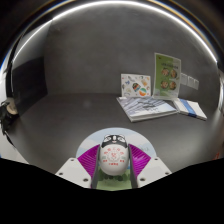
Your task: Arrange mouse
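Observation:
A white mouse (114,157) with red print on its shell and a dark front end sits between my gripper's (113,160) two fingers. The purple pads (89,158) press on both of its sides, so the gripper is shut on the mouse. The mouse is held over a round pale blue mouse mat (112,137) that lies on the dark grey table (70,115). I cannot tell whether the mouse touches the mat.
Beyond the fingers to the right, a stack of printed leaflets (150,106) lies on the table. Two printed cards (167,75) stand upright behind it. A dark object (8,118) sits at the far left edge of the table.

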Available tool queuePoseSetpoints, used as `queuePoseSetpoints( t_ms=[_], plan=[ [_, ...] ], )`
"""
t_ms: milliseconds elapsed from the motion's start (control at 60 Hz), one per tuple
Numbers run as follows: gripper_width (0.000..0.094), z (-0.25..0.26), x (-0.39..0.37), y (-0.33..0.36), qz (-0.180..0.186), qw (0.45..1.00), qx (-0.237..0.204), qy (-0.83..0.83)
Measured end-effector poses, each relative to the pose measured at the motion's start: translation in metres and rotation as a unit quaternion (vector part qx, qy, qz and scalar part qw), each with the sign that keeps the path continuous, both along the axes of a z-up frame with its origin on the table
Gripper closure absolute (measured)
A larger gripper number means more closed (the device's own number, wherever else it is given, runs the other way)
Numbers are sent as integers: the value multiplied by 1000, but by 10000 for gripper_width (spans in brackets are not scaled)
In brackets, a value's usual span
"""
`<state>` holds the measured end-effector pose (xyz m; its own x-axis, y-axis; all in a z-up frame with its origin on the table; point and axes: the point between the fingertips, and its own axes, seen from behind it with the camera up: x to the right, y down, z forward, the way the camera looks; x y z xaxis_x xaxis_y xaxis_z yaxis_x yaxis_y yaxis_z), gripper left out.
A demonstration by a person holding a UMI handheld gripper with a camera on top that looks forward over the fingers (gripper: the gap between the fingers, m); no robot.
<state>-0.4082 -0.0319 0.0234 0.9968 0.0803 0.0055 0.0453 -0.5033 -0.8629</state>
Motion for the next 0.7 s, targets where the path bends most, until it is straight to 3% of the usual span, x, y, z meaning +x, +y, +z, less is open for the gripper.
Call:
queuePoseSetpoints(
  t_ms=[100, 133, 200, 317, 333, 350, 417, 450, 700],
  plan=[
    [482, -19, 6, 4, -18, 1000, -19, -8],
    [428, -26, 7, 2, -21, 999, -30, -7],
    [437, -28, 7, 4, -31, 999, -23, 8],
    [367, -28, 8, 3, -22, 999, -38, 18],
    [271, -28, 7, 1, -19, 999, -43, 20],
    [259, -27, 6, -1, -16, 999, -46, 24],
    [42, -20, 3, -10, -3, 998, -47, 45],
    [97, -13, 3, -14, 5, 997, -45, 55],
    [82, 9, 72, -67, 8, 998, -39, 49]
  ],
)
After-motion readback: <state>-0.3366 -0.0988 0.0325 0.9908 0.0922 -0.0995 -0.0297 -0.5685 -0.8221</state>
